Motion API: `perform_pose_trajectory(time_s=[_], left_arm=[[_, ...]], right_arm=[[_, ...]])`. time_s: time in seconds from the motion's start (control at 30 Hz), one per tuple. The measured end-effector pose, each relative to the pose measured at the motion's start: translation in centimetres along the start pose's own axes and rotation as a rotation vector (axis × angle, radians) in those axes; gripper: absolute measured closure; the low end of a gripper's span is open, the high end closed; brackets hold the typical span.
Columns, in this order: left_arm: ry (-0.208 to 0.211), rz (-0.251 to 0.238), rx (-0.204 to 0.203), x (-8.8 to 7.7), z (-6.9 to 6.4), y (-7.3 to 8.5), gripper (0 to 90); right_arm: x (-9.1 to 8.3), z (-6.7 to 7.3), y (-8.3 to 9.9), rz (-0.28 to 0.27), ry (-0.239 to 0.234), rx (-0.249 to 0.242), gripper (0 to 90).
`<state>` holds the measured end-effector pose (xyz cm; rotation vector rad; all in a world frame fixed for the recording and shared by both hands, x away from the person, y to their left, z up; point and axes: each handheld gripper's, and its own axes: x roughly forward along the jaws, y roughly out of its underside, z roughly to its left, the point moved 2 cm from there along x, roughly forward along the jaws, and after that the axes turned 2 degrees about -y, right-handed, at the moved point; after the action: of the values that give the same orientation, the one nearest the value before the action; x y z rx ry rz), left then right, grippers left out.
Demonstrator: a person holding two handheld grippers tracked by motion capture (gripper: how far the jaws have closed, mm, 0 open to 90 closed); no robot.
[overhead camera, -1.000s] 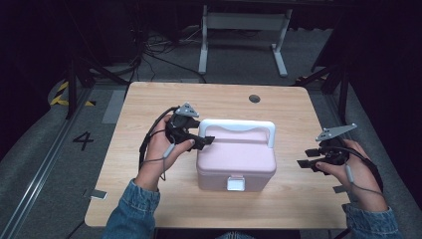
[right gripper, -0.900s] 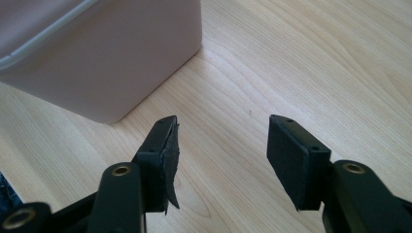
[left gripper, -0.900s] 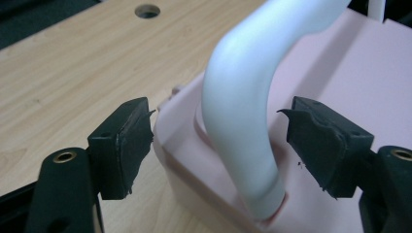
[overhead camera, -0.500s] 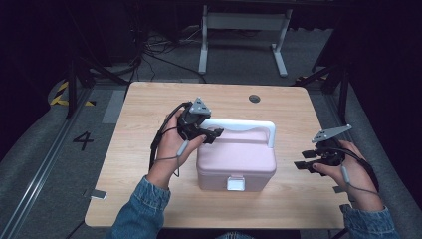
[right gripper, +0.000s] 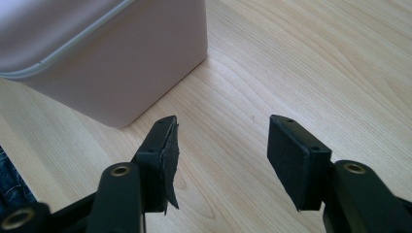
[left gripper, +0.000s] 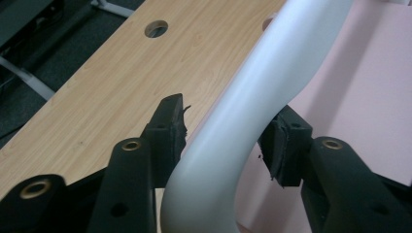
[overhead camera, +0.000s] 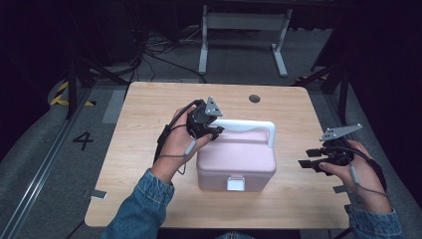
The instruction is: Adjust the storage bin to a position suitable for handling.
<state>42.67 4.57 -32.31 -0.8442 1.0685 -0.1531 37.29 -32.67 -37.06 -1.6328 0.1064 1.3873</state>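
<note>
Since the earlier frames the left hand-held gripper (overhead camera: 215, 131) has shifted from beside the pink storage box (overhead camera: 236, 159) onto the left end of its white carry handle (left gripper: 252, 111), its jaws having just been closing until the pads clamp that bar — a hold that looks meant for lifting or swinging the handle. The box sits mid-counter (overhead camera: 149, 114), latch towards the person. The right hand-held gripper (overhead camera: 309, 164) hovers wide open and empty — just off the box's right side.
</note>
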Motion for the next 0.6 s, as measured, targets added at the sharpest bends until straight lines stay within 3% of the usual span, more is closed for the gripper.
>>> perform_pose_trajectory(time_s=[0.1, 0.33, 0.6], left_arm=[[-0.011, 0.024, -0.002, 0.0, 0.0, -0.1, 58.1], [0.015, 0.051, -0.009, -0.4, 0.1, -0.3, 60.9], [0.018, -0.007, -0.020, -1.1, 0.6, -0.5, 62.2]], right_arm=[[0.0, 0.0, 0.0, 0.001, -0.005, -0.003, 46.3], [0.0, -0.2, 0.1, -0.001, -0.005, -0.002, 46.3], [0.0, -0.2, 0.0, -0.011, -0.017, 0.002, 46.3]])
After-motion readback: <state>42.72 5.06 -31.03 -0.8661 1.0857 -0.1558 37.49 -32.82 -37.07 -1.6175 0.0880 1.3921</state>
